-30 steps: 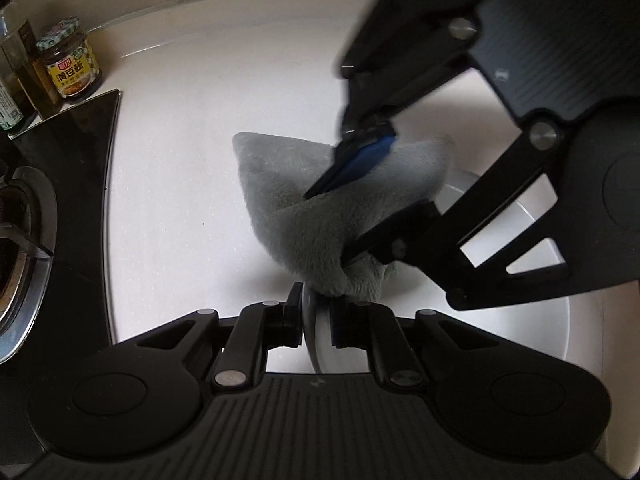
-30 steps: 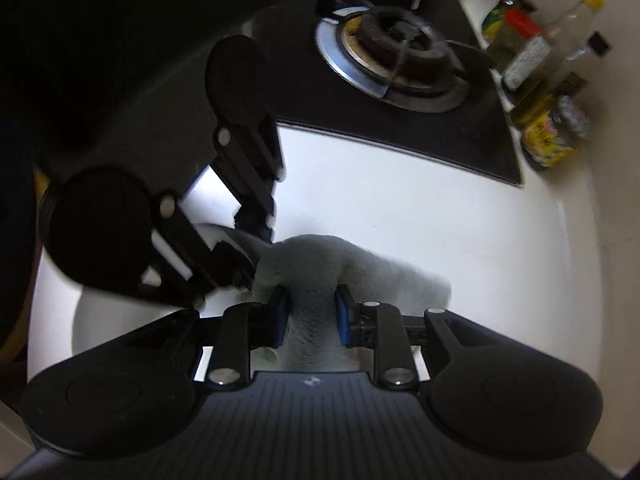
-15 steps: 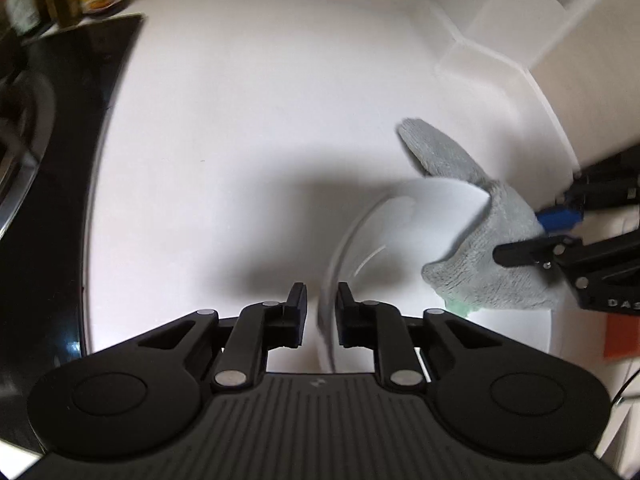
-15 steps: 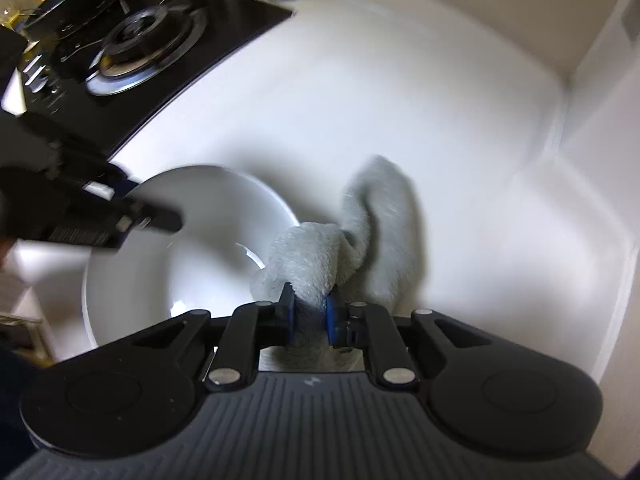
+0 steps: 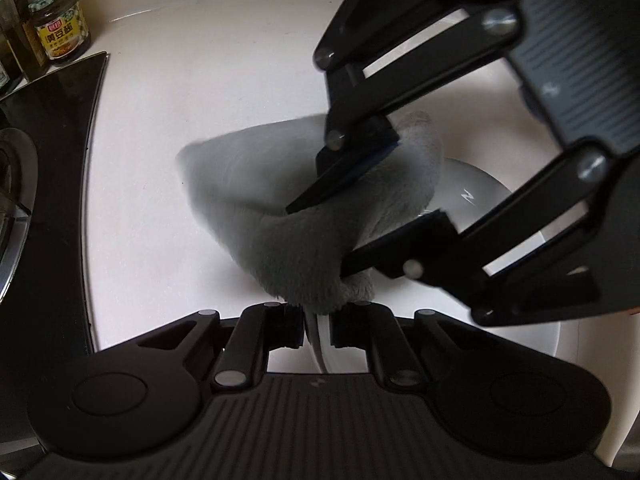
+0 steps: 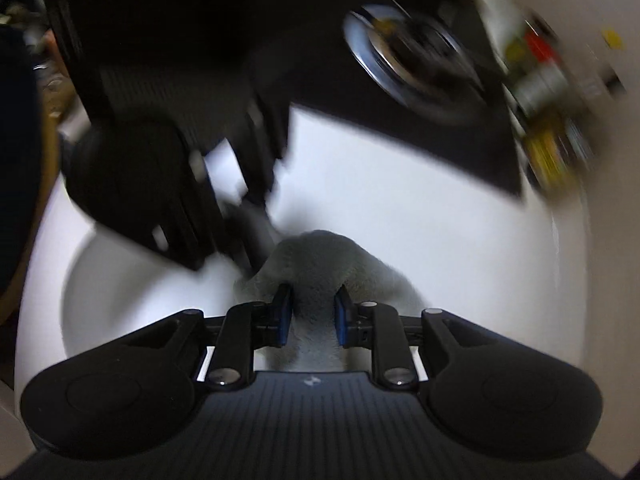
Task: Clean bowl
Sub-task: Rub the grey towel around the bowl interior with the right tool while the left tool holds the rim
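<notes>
L gripper (image 5: 316,332) pinches the near rim of the white bowl (image 5: 472,196): rim edge sits right btwn its jaws, which are closed onto it. R gripper (image 6: 311,316) has its blue-padded jaws pressed into a wad of grey cloth (image 6: 316,256), cloth bunched btwn and ahead of the jaws.

Change vs 0.5 s ago: back then the R gripper + cloth sat out at the far right side of the bowl, well off from the L jaws, most of the bowl interior showing. Now in L wrist view the R gripper (image 5: 352,232) is swung across, cloth (image 5: 280,216) right in front of and just above the L jaws, touching or nearly touching the held rim, covering much of the bowl. Looks much like the pose 1 s ago, so this reads as a back-and-forth wipe cycle. R wrist view heavily motion-blurred (stove (image 6: 412,64), bottles smeared), so the sweep is prob fast.

Meaning for task: wiping in progress, bowl stayed anchored by L grip, cloth now on the near-rim portion by the L jaws. Can't tell how clean the bowl is; no visible dirt. Jar (image 5: 60,28) and stove edge (image 5: 48,152) far left of L jaws, counter (image 5: 180,92) under all. Risk, my guess: cloth snagging the L fingers at this close pass.
</notes>
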Motion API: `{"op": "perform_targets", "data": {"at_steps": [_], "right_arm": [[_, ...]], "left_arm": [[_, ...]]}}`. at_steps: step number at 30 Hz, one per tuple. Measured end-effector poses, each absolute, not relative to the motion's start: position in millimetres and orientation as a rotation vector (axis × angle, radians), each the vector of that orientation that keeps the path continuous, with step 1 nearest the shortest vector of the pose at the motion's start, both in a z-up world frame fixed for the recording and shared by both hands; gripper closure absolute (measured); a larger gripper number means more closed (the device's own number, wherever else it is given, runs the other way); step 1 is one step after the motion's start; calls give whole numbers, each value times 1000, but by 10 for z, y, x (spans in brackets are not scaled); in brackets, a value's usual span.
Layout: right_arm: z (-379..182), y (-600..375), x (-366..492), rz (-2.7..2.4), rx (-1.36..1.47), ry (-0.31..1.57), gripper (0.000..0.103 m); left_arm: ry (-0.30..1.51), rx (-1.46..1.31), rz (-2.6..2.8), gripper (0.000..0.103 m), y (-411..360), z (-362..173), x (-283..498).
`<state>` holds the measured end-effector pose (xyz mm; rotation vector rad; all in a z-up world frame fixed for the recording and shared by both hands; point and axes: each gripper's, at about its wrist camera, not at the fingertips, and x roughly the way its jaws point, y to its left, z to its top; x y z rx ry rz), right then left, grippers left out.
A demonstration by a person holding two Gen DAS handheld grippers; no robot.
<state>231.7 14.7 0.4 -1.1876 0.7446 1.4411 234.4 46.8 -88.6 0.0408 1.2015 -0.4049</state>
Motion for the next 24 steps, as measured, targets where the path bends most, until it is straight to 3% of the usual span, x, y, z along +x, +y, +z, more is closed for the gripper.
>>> {"op": "perform_targets", "data": {"at_steps": [4, 7, 15, 19, 24], "right_arm": [[-32, 93, 2465, 1302, -1016, 856, 83], [-51, -177, 2551, 1088, -909, 963, 89], [-22, -845, 2399, 668, -532, 1206, 90], [-12, -787, 2335, 634, -543, 1229, 89], [-13, -377, 2370, 808, -850, 1122, 85]], "left_arm": [[1169, 54, -372, 82, 438, -902, 2377], [1151, 49, -355, 76, 439, -918, 2442], [1297, -87, -316, 81, 528, -896, 2553], [1353, -133, -275, 90, 515, -940, 2254], [1305, -137, -274, 87, 494, -927, 2094]]}}
